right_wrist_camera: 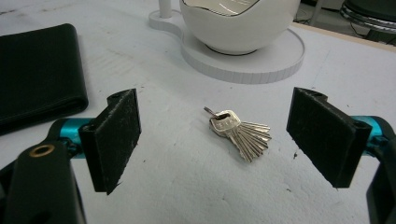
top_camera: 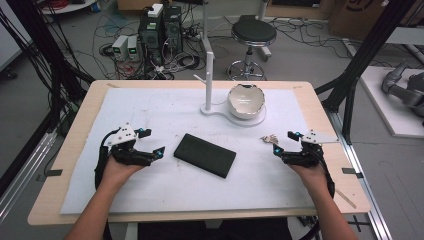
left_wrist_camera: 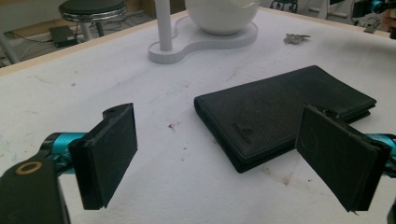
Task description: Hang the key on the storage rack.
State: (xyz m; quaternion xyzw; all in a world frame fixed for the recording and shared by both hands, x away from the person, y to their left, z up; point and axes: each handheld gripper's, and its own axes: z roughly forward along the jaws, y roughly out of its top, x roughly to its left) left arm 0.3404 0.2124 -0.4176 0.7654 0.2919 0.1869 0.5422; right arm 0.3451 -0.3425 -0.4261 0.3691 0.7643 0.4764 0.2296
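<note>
On the white counter (top_camera: 165, 107), a black wallet (top_camera: 204, 154) lies centre. Left of it the left hand-held gripper (top_camera: 152, 142) gapes apart; right of it the right hand-held gripper (top_camera: 283, 142) gapes around the keys (top_camera: 268, 138), untouched.

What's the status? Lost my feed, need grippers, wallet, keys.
Left gripper open, facing wallet. Right gripper open, keys between jaws, untouched. Nothing in the way.

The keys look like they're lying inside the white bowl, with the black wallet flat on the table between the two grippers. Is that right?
Not quite. The keys lie on the table in front of the white bowl, not inside it, as the right gripper view shows. The black wallet does lie flat between the two grippers.
</note>
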